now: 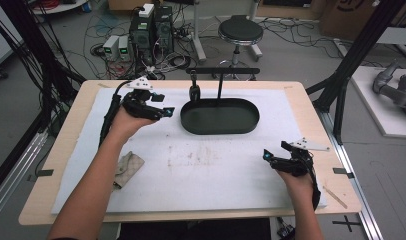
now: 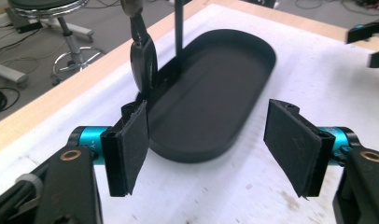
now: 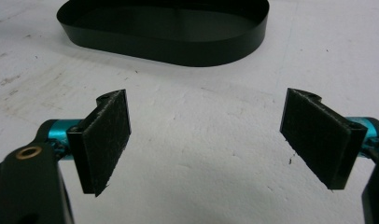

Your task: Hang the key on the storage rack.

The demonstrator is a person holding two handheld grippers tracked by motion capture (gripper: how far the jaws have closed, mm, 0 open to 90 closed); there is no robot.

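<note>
A black oval tray [image 1: 219, 116] lies on the white mat at the back centre, with a thin black T-shaped stand [image 1: 222, 71] rising from its far side. A small dark fob [image 1: 194, 91] hangs from the stand's left end on a clip. My left gripper [image 1: 164, 104] hovers just left of the tray, open, nothing between its pads. In the left gripper view the fob [image 2: 143, 65] dangles above the left pad [image 2: 131, 144], ahead of the left gripper [image 2: 211, 149]. My right gripper [image 1: 275, 151] rests low at the front right, open and empty, facing the tray [image 3: 169, 44].
A small beige patterned pouch [image 1: 128, 167] lies on the mat's front left, beside the left forearm. The white mat [image 1: 206, 175] covers most of the wooden table. A stool [image 1: 240, 32], computers and cables stand on the floor beyond the far edge.
</note>
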